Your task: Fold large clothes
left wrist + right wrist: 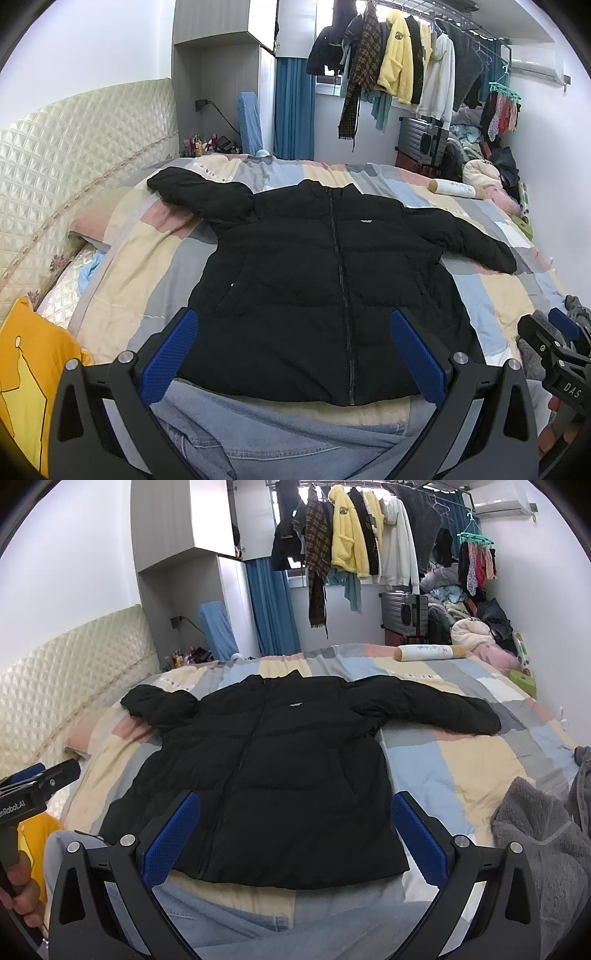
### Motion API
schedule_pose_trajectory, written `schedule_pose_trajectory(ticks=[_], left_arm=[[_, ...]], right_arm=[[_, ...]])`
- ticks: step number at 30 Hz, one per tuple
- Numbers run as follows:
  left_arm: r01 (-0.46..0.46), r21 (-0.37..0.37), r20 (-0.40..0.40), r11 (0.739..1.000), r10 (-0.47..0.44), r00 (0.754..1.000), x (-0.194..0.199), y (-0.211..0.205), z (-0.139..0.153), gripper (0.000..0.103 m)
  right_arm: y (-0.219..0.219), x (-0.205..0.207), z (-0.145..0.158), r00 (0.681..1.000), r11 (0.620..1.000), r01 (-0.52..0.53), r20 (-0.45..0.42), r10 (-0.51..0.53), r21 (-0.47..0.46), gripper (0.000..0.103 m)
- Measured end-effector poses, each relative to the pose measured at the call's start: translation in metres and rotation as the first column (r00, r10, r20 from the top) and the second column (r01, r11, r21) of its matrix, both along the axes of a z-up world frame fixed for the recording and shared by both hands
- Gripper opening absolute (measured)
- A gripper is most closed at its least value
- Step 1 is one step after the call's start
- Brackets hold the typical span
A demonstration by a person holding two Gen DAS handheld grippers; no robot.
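Lying zipped and flat on the bed (147,266), the jacket (325,280) awaits its first fold, so the left gripper (291,354) and right gripper (295,834), both spread apart and empty, likely need to grab a sleeve (436,709).

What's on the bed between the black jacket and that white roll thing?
Nothing but bare patchwork bedspread. The right wrist view shows it best: open striped fabric runs from the black jacket to the white roll.

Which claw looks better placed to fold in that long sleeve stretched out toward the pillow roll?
Probably the right claw. It hangs open over the jacket on the side where the straight sleeve lies. The left claw, also open, is nearer the bunched sleeve by the headboard.
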State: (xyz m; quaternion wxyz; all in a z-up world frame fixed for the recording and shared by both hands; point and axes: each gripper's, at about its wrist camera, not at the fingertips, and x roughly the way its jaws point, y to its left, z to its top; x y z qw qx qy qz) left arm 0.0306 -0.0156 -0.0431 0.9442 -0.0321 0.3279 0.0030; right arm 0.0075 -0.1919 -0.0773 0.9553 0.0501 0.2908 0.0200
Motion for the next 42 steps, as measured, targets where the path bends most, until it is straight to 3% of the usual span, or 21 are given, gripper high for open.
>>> schedule_pose_trajectory(ticks=[13, 18, 26, 31, 34, 39, 42], left_arm=[[-0.001, -0.023, 0.021, 1.000, 0.002, 1.000, 0.026, -0.005, 0.026, 0.103], [0.016, -0.024, 0.085, 1.000, -0.014, 0.996, 0.036, -0.015, 0.051, 0.103], [0.091, -0.051, 0.170, 0.995, -0.081, 0.982, 0.064, -0.038, 0.078, 0.103], [0.139, -0.058, 0.194, 0.989, -0.125, 0.973, 0.093, -0.042, 0.058, 0.103], [0.120, -0.077, 0.173, 0.990, -0.105, 0.979, 0.114, -0.038, 0.028, 0.103], [0.106, -0.035, 0.115, 0.994, -0.102, 0.988, 0.131, -0.035, -0.013, 0.103], [0.105, -0.063, 0.084, 0.993, -0.099, 0.992, 0.139, -0.028, -0.030, 0.103]], right_arm=[[-0.010, 0.023, 0.016, 1.000, 1.000, -0.003, 0.016, 0.003, 0.011, 0.103], [-0.020, 0.037, 0.030, 0.999, 0.999, -0.023, 0.042, 0.024, -0.027, 0.103], [-0.056, 0.067, 0.045, 0.996, 0.998, 0.046, 0.083, -0.042, -0.041, 0.103], [-0.088, 0.088, 0.029, 0.993, 0.995, 0.094, 0.074, -0.093, -0.020, 0.103], [-0.108, 0.102, 0.015, 0.990, 0.992, 0.128, 0.060, -0.129, 0.006, 0.103], [-0.139, 0.127, -0.011, 0.985, 0.986, 0.162, 0.058, -0.164, 0.037, 0.103], [-0.157, 0.142, -0.024, 0.982, 0.982, 0.179, 0.046, -0.182, 0.062, 0.103]])
